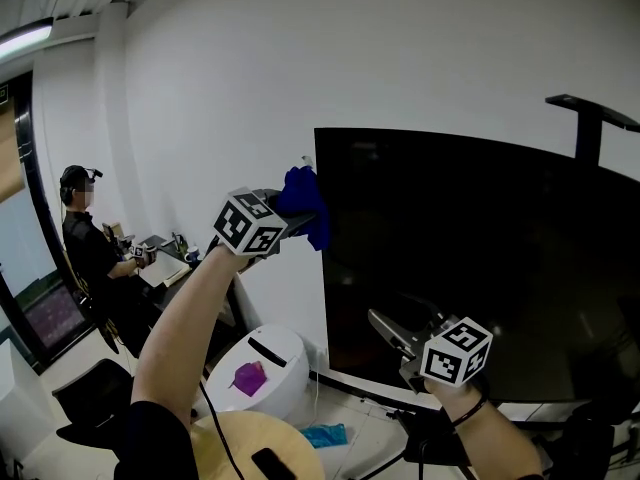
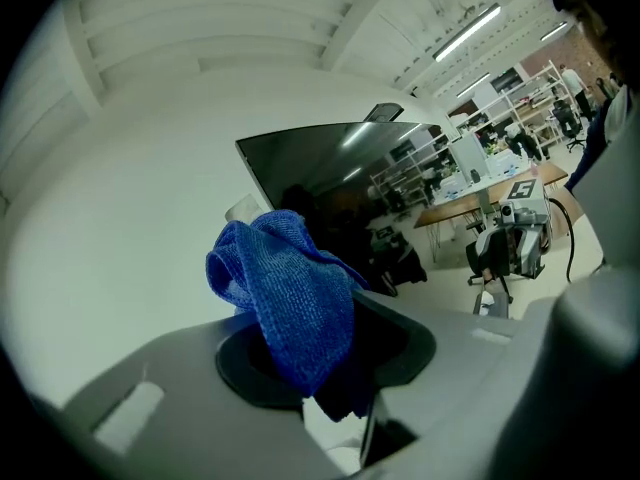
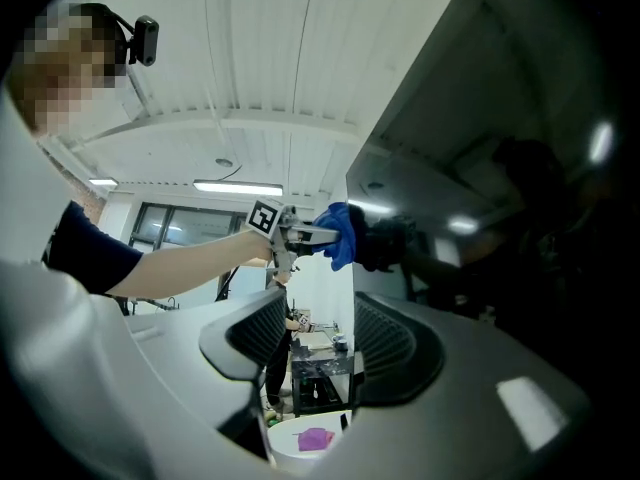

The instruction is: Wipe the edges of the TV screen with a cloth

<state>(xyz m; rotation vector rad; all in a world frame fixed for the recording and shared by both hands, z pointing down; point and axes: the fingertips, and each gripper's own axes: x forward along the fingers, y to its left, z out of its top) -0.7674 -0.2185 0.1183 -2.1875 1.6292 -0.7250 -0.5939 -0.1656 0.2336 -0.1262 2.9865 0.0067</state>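
The big black TV screen (image 1: pixel 480 258) stands against the white wall. My left gripper (image 1: pixel 300 213) is raised and shut on a bunched blue cloth (image 1: pixel 300 193), which presses on the TV's upper left corner. In the left gripper view the cloth (image 2: pixel 290 288) hangs out over the closed jaws of the left gripper (image 2: pixel 320 368), with the TV (image 2: pixel 320 163) beyond. My right gripper (image 1: pixel 385 328) hovers low before the screen's lower left, open and holding nothing. In the right gripper view the right gripper (image 3: pixel 315 343) points up at the cloth (image 3: pixel 340 233), along the TV (image 3: pixel 500 198).
A white round bin (image 1: pixel 290 353) with a purple thing in it stands on the floor below the TV's left edge. A round wooden top (image 1: pixel 250 443) is near my body. A person (image 1: pixel 85 248) sits at a desk far left. A black stand arm (image 1: pixel 590 113) rises behind the TV.
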